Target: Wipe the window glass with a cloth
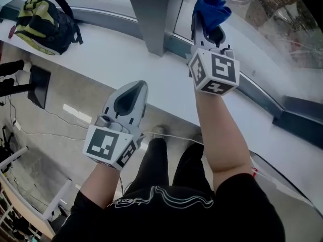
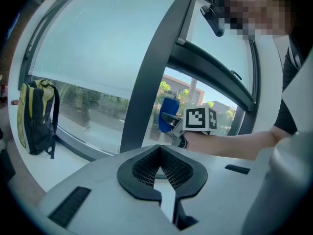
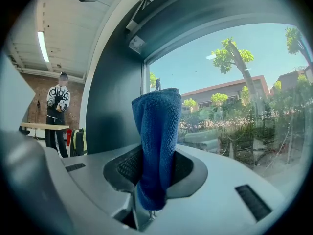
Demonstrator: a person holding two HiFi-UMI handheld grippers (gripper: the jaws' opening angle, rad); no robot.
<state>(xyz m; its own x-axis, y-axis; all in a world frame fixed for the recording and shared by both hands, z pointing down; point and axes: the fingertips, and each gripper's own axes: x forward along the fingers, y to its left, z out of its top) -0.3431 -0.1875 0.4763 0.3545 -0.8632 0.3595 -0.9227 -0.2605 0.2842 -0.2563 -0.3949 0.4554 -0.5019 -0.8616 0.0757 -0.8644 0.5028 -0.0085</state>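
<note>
A blue cloth (image 1: 212,6) sticks up from my right gripper (image 1: 207,24), which is shut on it and raised close to the window glass (image 1: 287,24). In the right gripper view the cloth (image 3: 156,141) stands folded between the jaws, with the glass (image 3: 234,97) just behind it. My left gripper (image 1: 130,96) hangs lower, over the edge of the white sill (image 1: 126,59), shut with nothing in it. The left gripper view looks past its shut tips at the right gripper's marker cube (image 2: 199,119) and the cloth (image 2: 167,112). I cannot tell whether the cloth touches the glass.
A dark upright window post (image 1: 154,14) stands just left of the right gripper. A black and yellow backpack (image 1: 43,24) sits on the sill at far left. A dark frame rail (image 1: 262,97) runs along the glass's bottom. A person (image 3: 57,112) stands far back indoors.
</note>
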